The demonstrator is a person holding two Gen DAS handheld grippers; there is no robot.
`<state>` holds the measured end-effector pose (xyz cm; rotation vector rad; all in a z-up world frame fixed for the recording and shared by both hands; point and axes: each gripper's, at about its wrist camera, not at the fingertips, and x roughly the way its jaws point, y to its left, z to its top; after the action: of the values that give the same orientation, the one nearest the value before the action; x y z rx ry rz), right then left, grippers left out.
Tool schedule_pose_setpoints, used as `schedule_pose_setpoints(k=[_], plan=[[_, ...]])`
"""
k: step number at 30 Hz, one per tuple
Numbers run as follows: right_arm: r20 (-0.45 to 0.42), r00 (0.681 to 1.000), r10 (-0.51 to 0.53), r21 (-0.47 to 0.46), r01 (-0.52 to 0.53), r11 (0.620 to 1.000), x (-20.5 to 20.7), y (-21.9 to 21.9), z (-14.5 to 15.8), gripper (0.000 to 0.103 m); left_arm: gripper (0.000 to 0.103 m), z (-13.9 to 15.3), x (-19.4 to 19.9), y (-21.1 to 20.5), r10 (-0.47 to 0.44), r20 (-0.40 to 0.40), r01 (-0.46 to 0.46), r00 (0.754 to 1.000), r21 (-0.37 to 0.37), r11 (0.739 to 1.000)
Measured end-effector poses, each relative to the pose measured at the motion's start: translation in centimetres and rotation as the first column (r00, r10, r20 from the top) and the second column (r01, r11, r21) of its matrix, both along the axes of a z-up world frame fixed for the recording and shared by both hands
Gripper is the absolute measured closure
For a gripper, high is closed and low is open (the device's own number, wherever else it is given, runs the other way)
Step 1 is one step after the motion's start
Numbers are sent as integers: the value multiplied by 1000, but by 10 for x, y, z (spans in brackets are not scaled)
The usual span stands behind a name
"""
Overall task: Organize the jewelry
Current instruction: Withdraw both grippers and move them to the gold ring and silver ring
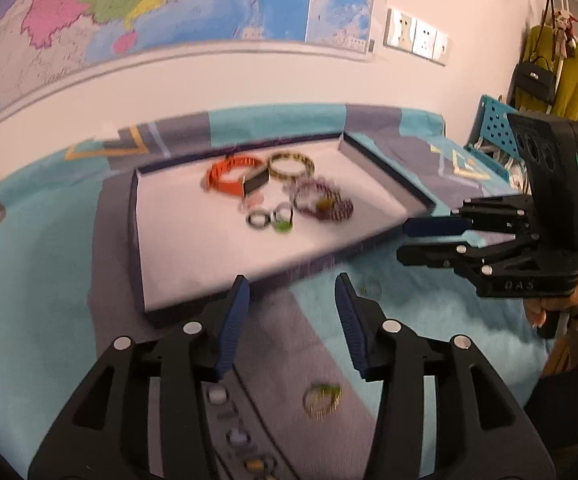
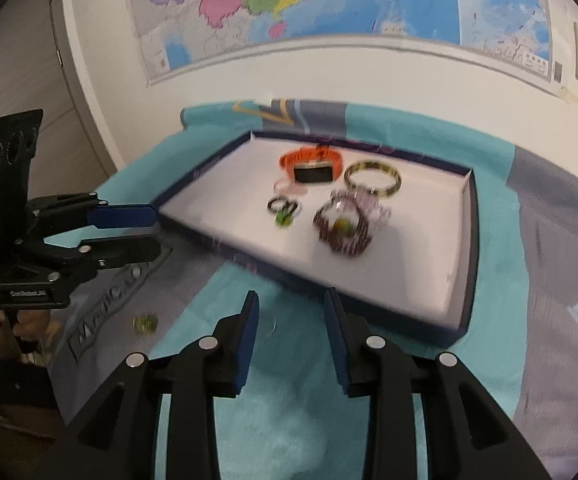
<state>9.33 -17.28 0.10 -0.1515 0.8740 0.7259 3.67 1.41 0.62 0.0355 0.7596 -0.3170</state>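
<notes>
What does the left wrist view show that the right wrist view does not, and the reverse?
Only the left wrist view shows the yellow coat, black handbag and blue perforated basket. Only the right wrist view shows the grey cabinet. Both show the tray with the orange watch, the wall map, and open, empty grippers: left, right.

A large coloured wall map (image 1: 193, 0) of pink, green, yellow and blue patches covers the pale wall behind the table. Right of the map sits a row of white wall sockets (image 1: 417, 36). Further right of it, a mustard-yellow garment (image 1: 577, 80) hangs with a small black handbag (image 1: 535, 80) in front of it, and below them stands a blue perforated plastic basket (image 1: 493, 124). Below the map spreads a teal and grey patterned tablecloth (image 2: 297, 420).
</notes>
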Motion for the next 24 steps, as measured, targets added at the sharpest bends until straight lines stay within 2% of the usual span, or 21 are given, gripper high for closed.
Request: schedule_pose_setpoints(k=[6, 12, 20, 22, 24], plan=[[-49, 999, 17, -16, -18, 1000, -6, 11, -19, 69, 52, -19, -23, 5, 5, -37, -5, 999, 6, 1000], [-37, 999, 29, -51, -31, 998, -8, 25, -23, 68, 45, -27, -36, 4, -7, -54, 8, 999, 15, 1000], [-14, 999, 28, -110, -30, 993, -7, 36, -25, 67, 45, -32, -41, -2, -25, -67, 27, 997, 26, 999], [-5, 999, 33, -123, -33, 992, -9, 37, -25, 69, 45, -33, -42, -2, -24, -71, 25, 997, 24, 999], [-2, 999, 34, -126, -34, 991, -9, 37, -25, 75, 45, -34, -42, -2, -23, -76, 25, 997, 23, 999]])
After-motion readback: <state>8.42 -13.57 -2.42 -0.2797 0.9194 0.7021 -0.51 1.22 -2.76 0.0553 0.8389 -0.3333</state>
